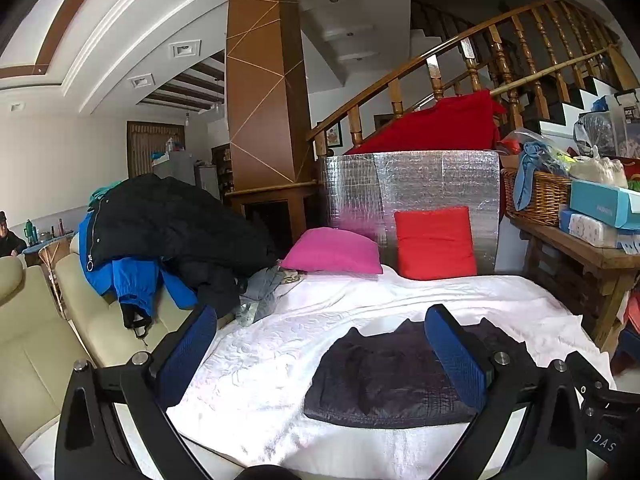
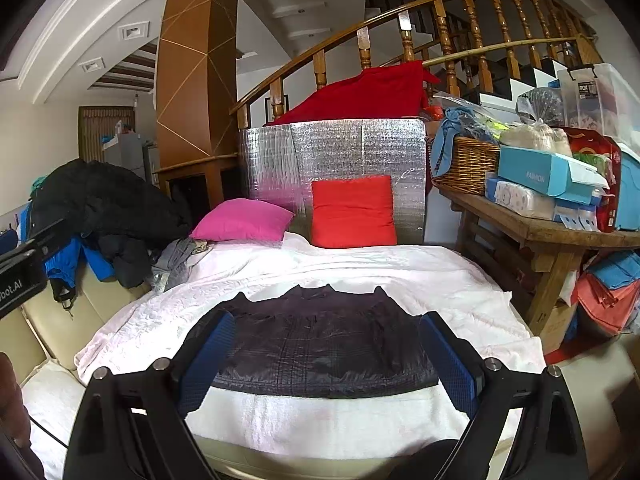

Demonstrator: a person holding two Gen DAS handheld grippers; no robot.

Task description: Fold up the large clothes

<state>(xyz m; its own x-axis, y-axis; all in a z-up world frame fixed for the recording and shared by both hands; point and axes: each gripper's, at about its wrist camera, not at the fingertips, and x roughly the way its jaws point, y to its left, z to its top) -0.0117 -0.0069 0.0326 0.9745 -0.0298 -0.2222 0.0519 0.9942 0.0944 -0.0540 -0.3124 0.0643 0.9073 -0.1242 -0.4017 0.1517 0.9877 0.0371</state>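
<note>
A dark navy quilted garment [image 1: 384, 380] lies folded flat on the white bed cover [image 1: 280, 344]; it also shows in the right wrist view [image 2: 324, 344], lying on the cover [image 2: 420, 276]. My left gripper [image 1: 320, 344] is open and empty, held above the bed to the left of the garment, with its right finger over it. My right gripper [image 2: 326, 354] is open and empty, held above the garment's near edge, with its blue pads either side of it. The left gripper's body [image 2: 20, 268] shows at the left edge of the right wrist view.
A heap of black and blue jackets [image 1: 160, 236] lies on the cream sofa [image 1: 52, 344] at left. A pink cushion [image 1: 332, 250] and a red cushion [image 1: 436, 242] lean on a silver foil panel [image 1: 412, 184]. A wooden table [image 2: 540, 228] with a basket and boxes stands at right.
</note>
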